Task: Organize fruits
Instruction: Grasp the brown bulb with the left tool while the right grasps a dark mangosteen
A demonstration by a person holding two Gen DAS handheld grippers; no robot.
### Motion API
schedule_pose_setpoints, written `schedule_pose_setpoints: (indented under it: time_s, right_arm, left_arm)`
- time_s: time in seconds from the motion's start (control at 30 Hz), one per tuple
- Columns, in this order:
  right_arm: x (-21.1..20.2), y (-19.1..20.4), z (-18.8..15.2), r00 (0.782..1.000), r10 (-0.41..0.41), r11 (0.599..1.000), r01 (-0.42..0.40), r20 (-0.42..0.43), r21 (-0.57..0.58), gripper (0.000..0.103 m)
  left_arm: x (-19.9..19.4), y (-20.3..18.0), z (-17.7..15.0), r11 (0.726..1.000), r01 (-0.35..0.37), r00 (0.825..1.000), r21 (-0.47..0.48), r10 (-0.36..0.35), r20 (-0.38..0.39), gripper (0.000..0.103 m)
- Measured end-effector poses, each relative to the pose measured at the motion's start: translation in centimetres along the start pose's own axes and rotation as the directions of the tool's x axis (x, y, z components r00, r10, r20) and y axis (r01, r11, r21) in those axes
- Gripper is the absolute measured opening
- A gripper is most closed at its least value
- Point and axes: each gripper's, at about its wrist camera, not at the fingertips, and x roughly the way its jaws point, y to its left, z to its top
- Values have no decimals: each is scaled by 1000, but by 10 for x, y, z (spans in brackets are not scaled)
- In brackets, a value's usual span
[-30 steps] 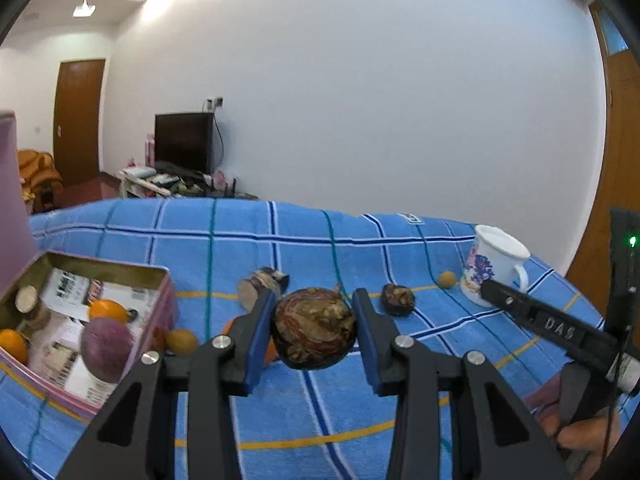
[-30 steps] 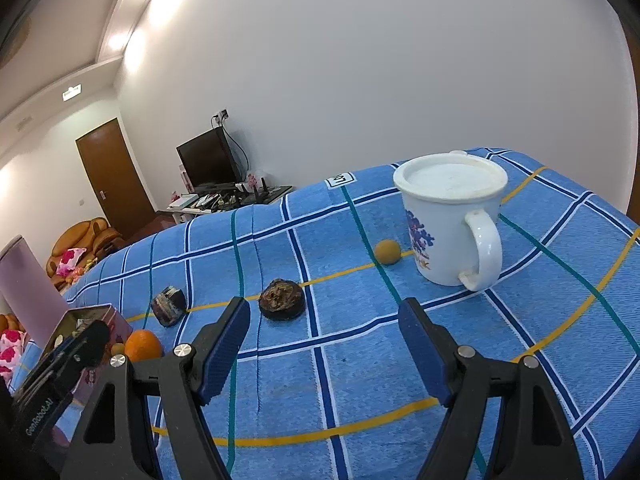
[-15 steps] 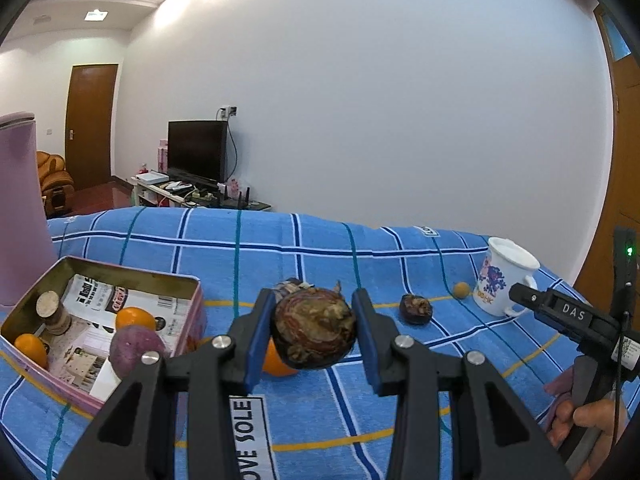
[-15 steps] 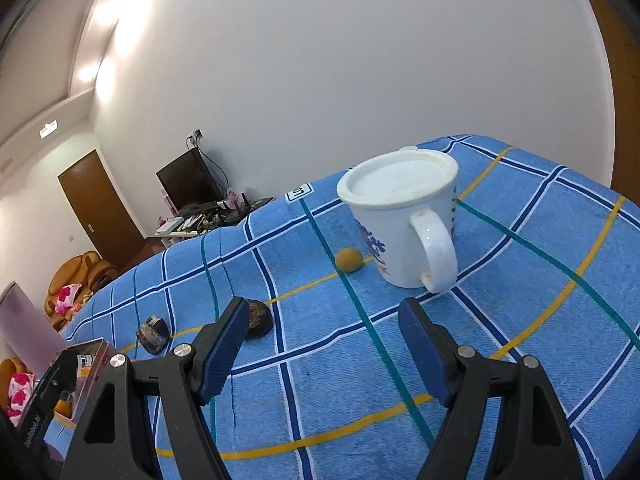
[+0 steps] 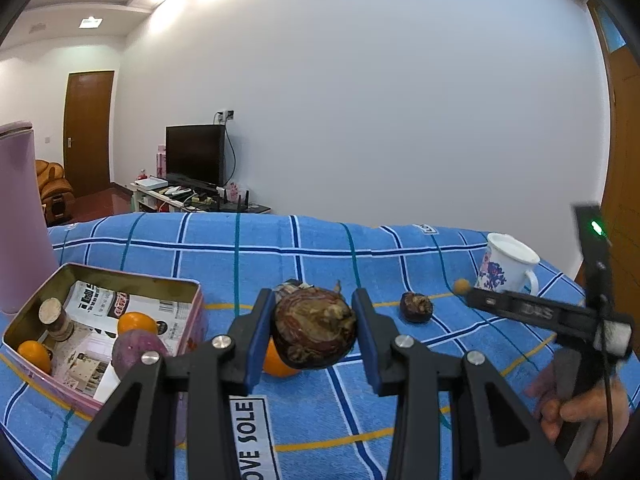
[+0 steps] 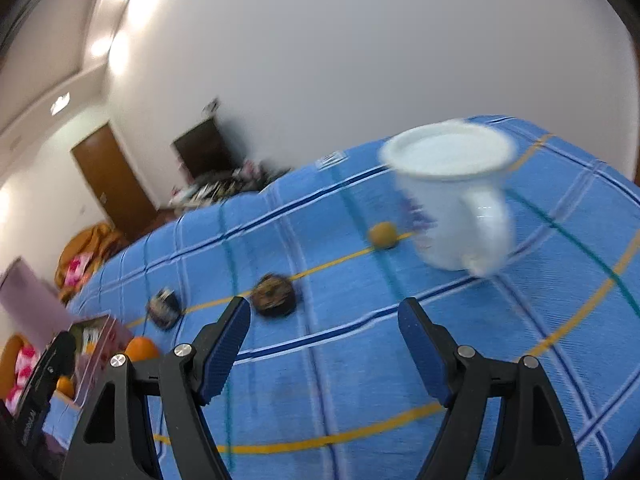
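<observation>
My left gripper (image 5: 314, 330) is shut on a dark brown wrinkled fruit (image 5: 314, 333), held above the blue checked cloth. To its left lies the open pink tin (image 5: 188, 316) holding oranges and a purple fruit (image 5: 134, 352). An orange (image 5: 276, 362) sits on the cloth just behind the held fruit. Another dark fruit (image 5: 416, 307) (image 6: 274, 296) and a small tan fruit (image 5: 461, 286) (image 6: 383, 235) lie further right. My right gripper (image 6: 324, 340) stands open over the cloth with nothing between its fingers; the view is blurred. A hand holds it at right in the left wrist view.
A white floral mug (image 6: 452, 204) (image 5: 506, 266) stands at the far right by the tan fruit. A small dark striped object (image 6: 163, 307) lies left of the dark fruit. A tall pink container (image 5: 20, 220) rises behind the tin. The cloth's far edge drops toward a television stand.
The left gripper keeps hold of the brown fruit, with the tin drawing nearer below it. The right gripper's view has swung, the mug shifting right after drifting left, and is now blurred.
</observation>
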Motion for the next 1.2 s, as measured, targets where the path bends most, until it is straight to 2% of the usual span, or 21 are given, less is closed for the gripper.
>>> schedule_pose_setpoints:
  time_s: [0.07,0.27,0.4,0.47,0.53,0.7,0.8,0.87,1.2]
  right_arm:
    - [17,18,10,999,-5,998,2,-50,-58,78]
    - [65,53,18,990,-76,984,54,-122,-171,78]
    - [86,63,10,977,-166,960,130,-132,-248,77]
    - [94,64,7,971,-203,948,163,-127,-274,69]
    - [105,58,6,964,-196,956,147,-181,-252,61]
    - [105,47,12,970,-171,969,133,-176,-207,60]
    - [105,47,11,969,-174,966,133,-177,-223,59]
    - [105,48,12,971,-161,965,118,-177,-235,46]
    - [98,49,6,975,-136,971,96,-174,-220,46]
  left_arm:
    - [1,0,0,1000,-5,1000,2,5,-1,41]
    - [3,4,1,1000,-12,1000,-11,12,-6,41]
    - [5,4,1,1000,-8,1000,-5,8,-15,41]
    - [5,2,1,1000,-6,1000,3,6,-10,41]
    - [4,0,2,1000,-8,1000,14,8,-4,41]
    - [5,-3,0,999,-14,1000,30,14,-8,41]
    - [6,-2,-1,999,-18,1000,27,18,-13,41]
    - [6,-2,0,999,-21,1000,24,22,-14,41]
    - [5,3,1,999,-36,999,10,36,-14,41]
